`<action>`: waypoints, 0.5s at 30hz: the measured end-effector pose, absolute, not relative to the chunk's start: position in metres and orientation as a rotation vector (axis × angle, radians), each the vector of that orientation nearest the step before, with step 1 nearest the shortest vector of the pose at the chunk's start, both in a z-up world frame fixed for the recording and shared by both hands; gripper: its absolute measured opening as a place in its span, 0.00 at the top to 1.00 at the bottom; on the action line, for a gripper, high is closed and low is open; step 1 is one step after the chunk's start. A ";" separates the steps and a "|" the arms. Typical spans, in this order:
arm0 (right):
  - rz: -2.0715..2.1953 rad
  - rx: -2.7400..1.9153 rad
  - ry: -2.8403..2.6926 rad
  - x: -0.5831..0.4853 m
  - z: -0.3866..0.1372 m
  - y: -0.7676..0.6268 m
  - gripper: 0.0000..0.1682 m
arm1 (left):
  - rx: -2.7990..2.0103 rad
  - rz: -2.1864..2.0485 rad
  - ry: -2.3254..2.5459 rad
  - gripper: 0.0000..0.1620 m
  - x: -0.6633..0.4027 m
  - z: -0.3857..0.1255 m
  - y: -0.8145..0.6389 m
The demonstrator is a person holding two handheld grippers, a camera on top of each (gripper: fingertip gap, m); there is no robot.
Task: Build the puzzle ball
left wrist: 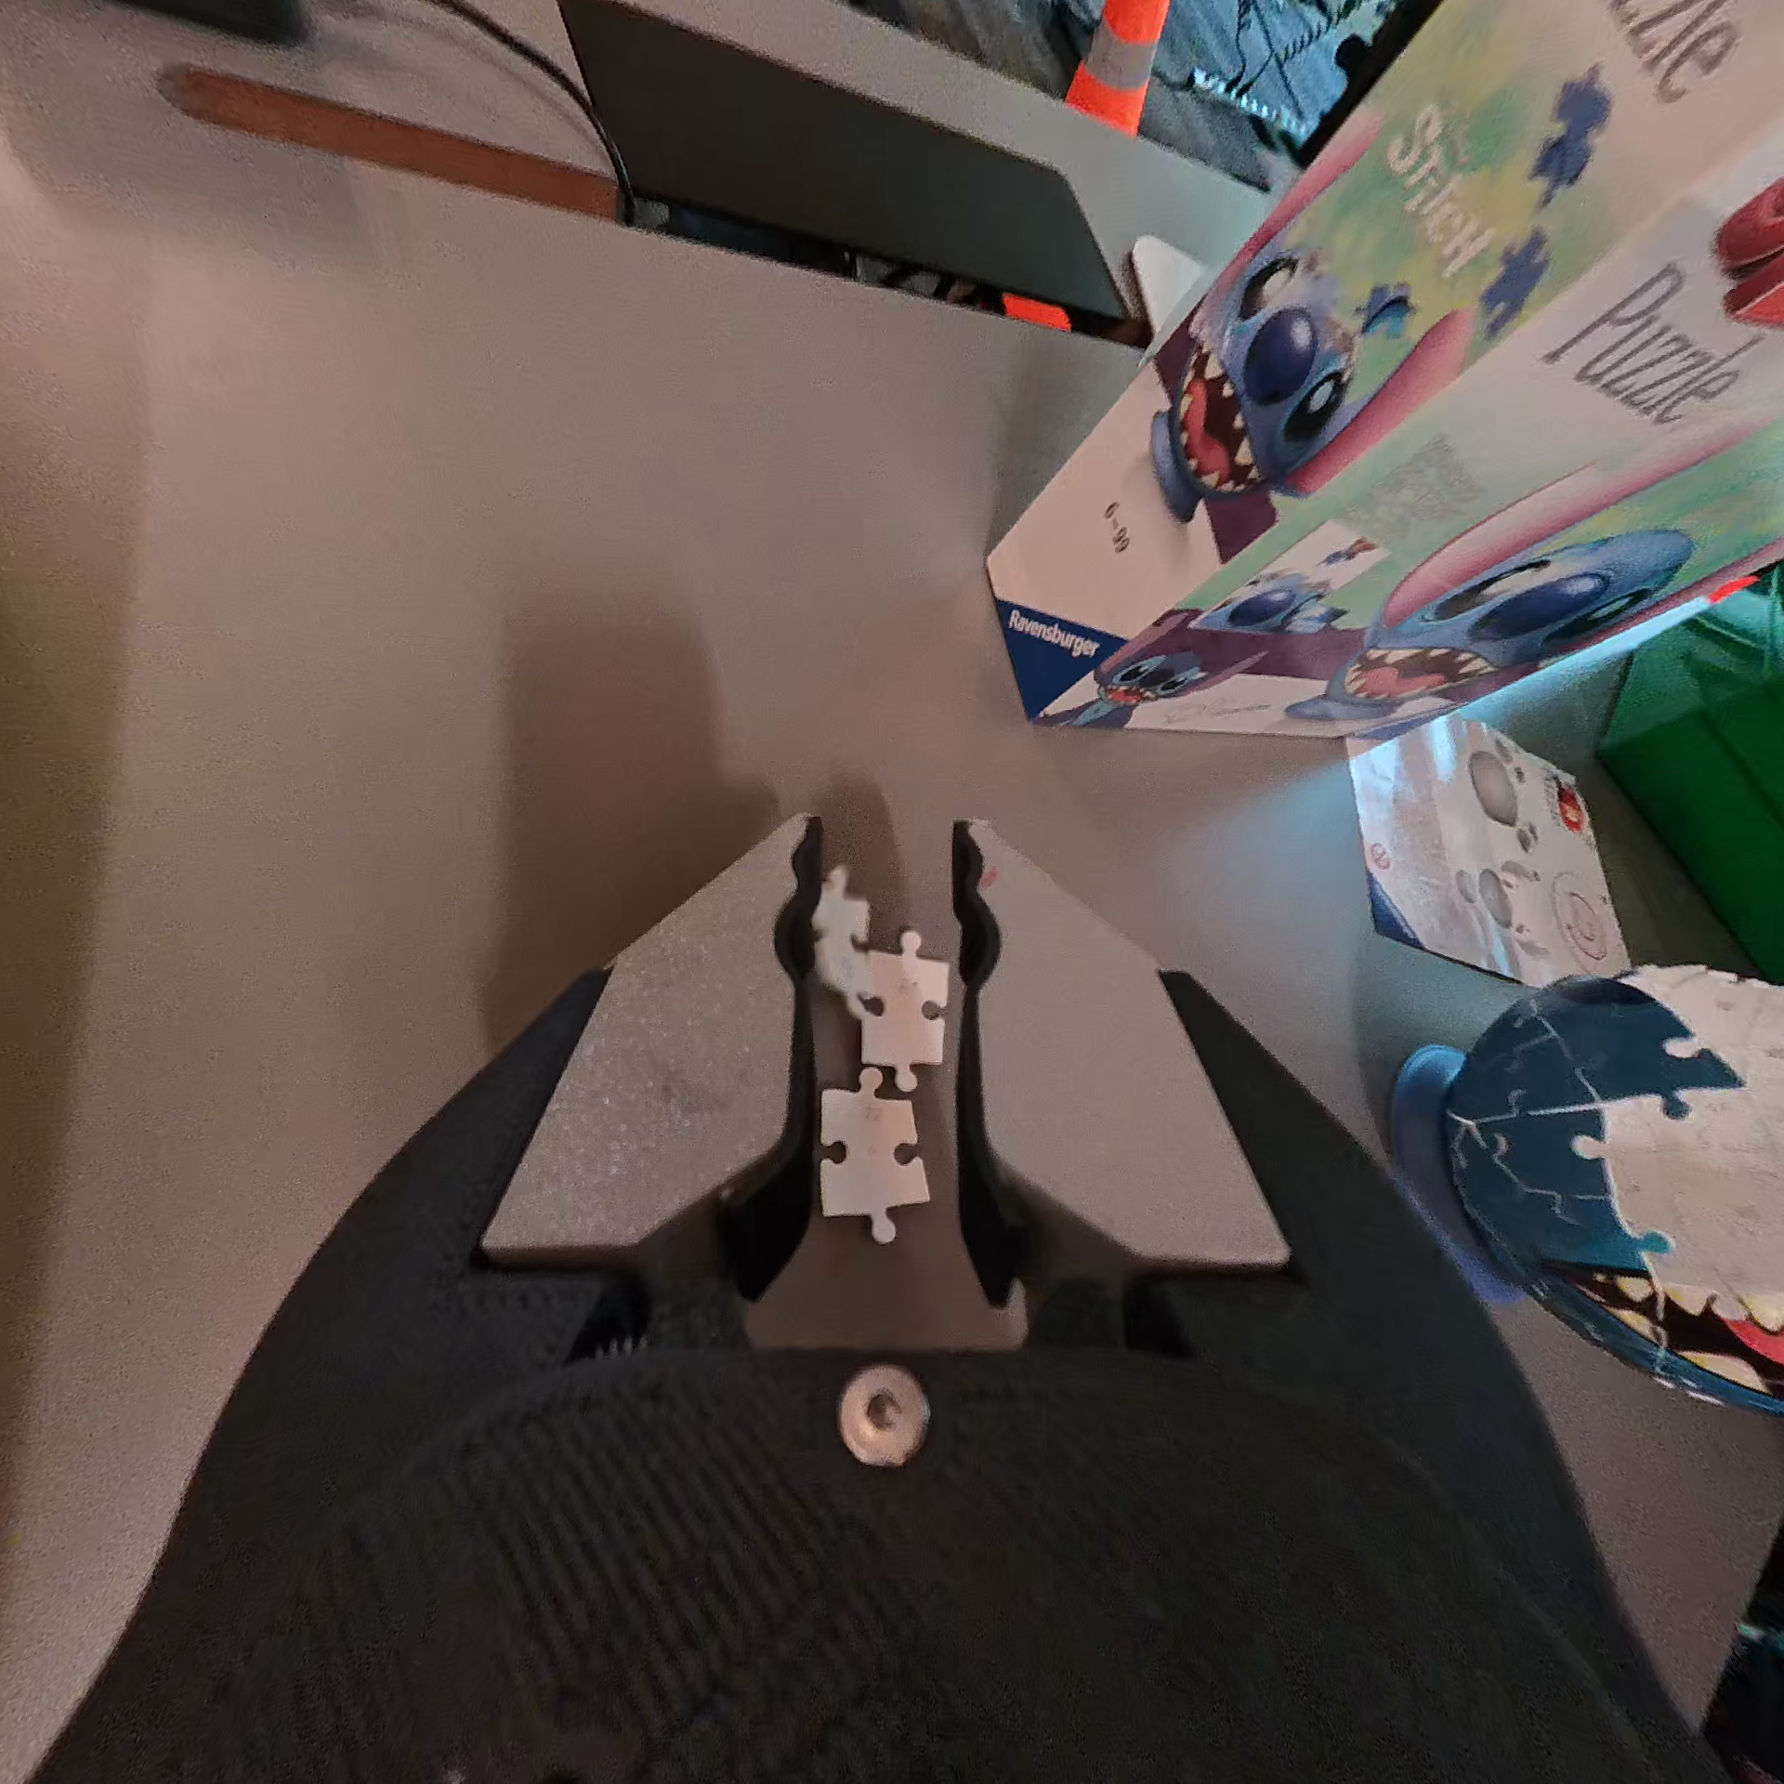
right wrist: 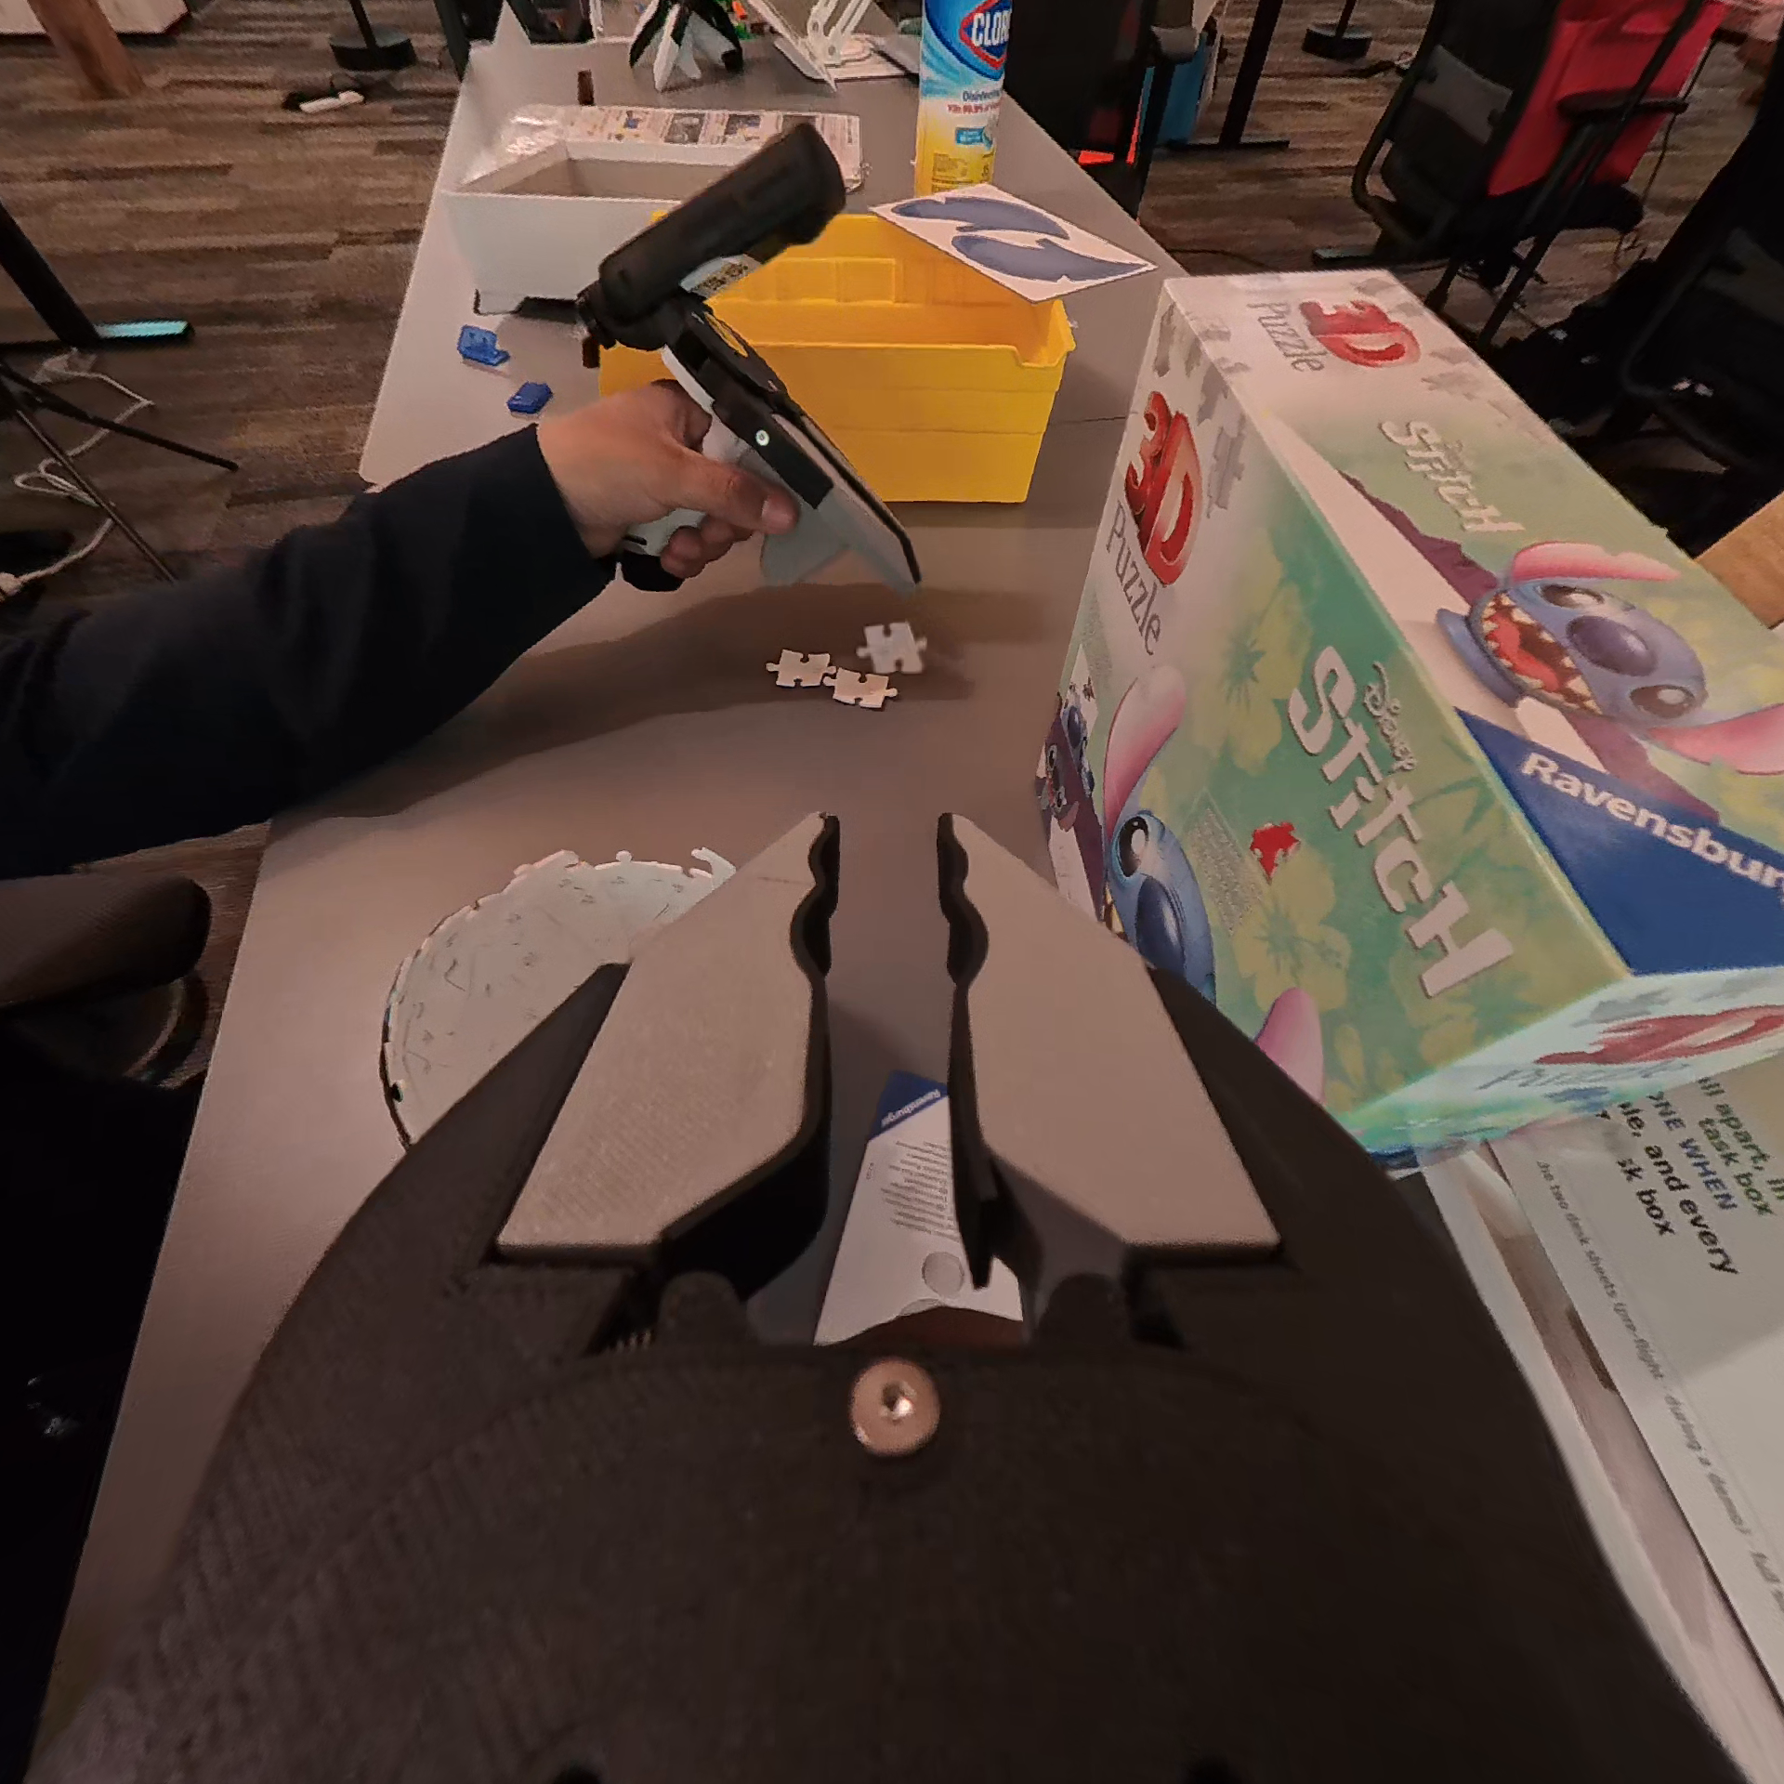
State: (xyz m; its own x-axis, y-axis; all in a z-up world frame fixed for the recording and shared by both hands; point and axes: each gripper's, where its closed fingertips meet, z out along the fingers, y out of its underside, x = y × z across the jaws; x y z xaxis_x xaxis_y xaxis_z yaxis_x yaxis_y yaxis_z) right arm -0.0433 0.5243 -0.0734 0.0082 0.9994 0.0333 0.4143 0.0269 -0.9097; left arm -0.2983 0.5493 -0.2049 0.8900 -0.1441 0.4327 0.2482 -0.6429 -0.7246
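Hovering part-open and empty over three pieces (left wrist: 874,1154), the left gripper (left wrist: 886,850) risks scattering them toward 12 o'clock, while the right gripper (right wrist: 888,840) idles part-open, empty.

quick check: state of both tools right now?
Left tool: open, holding nothing, poised over three loose white puzzle pieces on the table.
Right tool: open, holding nothing, beside the partly built puzzle ball.

yellow bin (right wrist: 927,386), spray bottle (right wrist: 958,97)
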 end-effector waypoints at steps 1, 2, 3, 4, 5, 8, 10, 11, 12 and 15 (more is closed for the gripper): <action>0.939 -1.491 -1.513 -0.042 -0.071 0.524 0.90 | -2.180 -0.577 -0.074 0.85 -0.299 -0.202 0.549; 0.941 -1.483 -1.508 -0.041 -0.068 0.523 0.90 | -2.173 -0.570 -0.075 0.85 -0.299 -0.200 0.549; 0.946 -1.476 -1.504 -0.040 -0.064 0.522 0.90 | -2.169 -0.561 -0.078 0.85 -0.300 -0.199 0.549; 0.947 -1.469 -1.500 -0.039 -0.062 0.521 0.90 | -2.168 -0.553 -0.080 0.85 -0.301 -0.200 0.549; 0.944 -1.464 -1.498 -0.038 -0.060 0.521 0.90 | -2.172 -0.547 -0.081 0.86 -0.302 -0.201 0.549; 0.926 -1.455 -1.495 -0.035 -0.057 0.521 0.90 | -2.173 -0.557 -0.086 0.86 -0.303 -0.203 0.549; 0.913 -1.454 -1.489 -0.034 -0.056 0.523 0.89 | -2.148 -0.593 -0.084 0.86 -0.300 -0.196 0.547; 0.910 -1.454 -1.487 -0.033 -0.056 0.524 0.89 | -2.125 -0.614 -0.072 0.86 -0.297 -0.189 0.546; 0.909 -1.455 -1.485 -0.032 -0.055 0.525 0.89 | -2.096 -0.632 -0.049 0.86 -0.292 -0.180 0.543; 0.902 -1.459 -1.484 -0.030 -0.055 0.528 0.88 | -1.972 -0.653 0.014 0.85 -0.276 -0.147 0.530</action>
